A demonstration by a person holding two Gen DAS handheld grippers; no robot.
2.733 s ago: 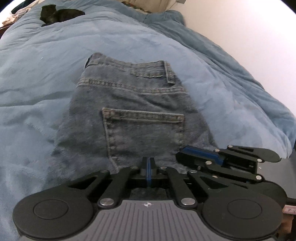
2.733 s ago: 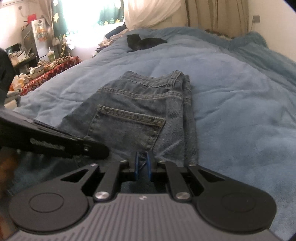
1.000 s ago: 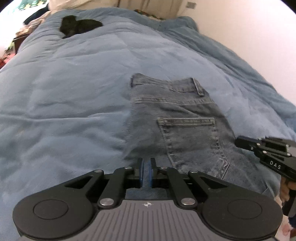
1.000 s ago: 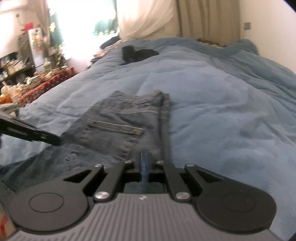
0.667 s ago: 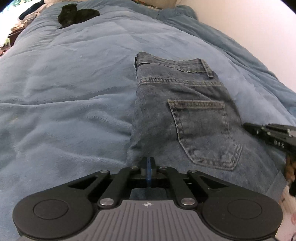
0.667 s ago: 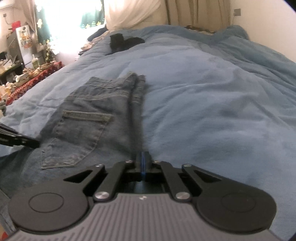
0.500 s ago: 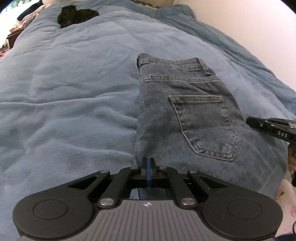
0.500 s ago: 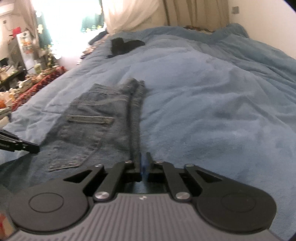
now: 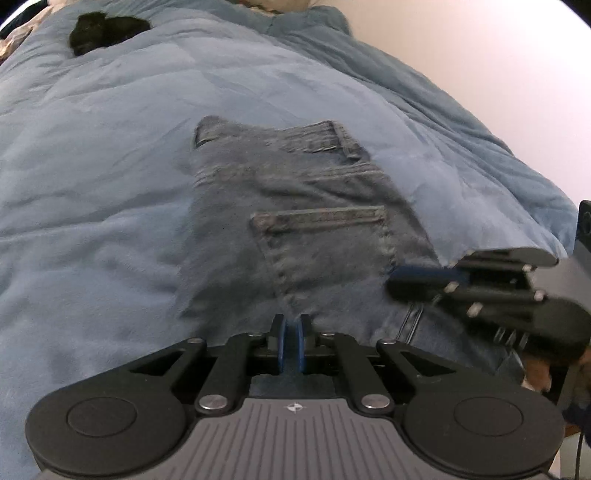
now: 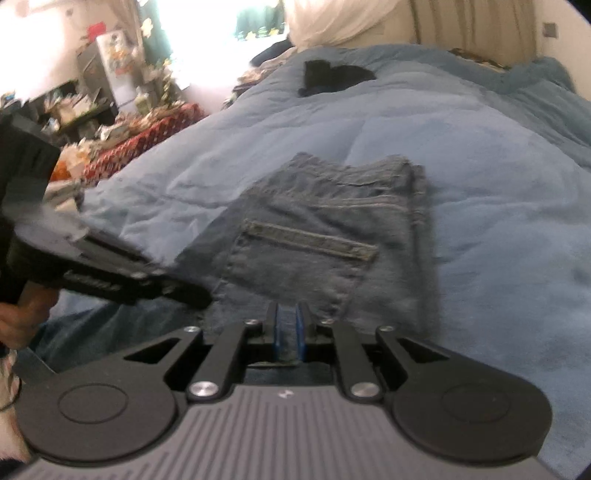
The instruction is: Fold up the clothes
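A pair of blue jeans [image 9: 295, 229] lies on the blue bed cover, waistband far, back pocket up; it also shows in the right wrist view [image 10: 325, 243]. My left gripper [image 9: 290, 345] is nearly shut, with denim between its blue pads at the near edge of the jeans. My right gripper [image 10: 287, 332] is likewise pinching denim between narrow-set pads just below the pocket. The right gripper shows at the right of the left wrist view [image 9: 480, 280]. The left gripper shows at the left of the right wrist view [image 10: 110, 277].
The blue duvet [image 9: 110, 184] covers the whole bed. A black garment [image 9: 103, 29] lies at the far end. A white wall [image 9: 498, 74] runs along the right side. A cluttered table with a red cloth [image 10: 140, 140] stands left of the bed.
Both grippers have come back in towards each other over the lower part of the jeans. Their pads, tight together before, now stand slightly apart with denim between them.
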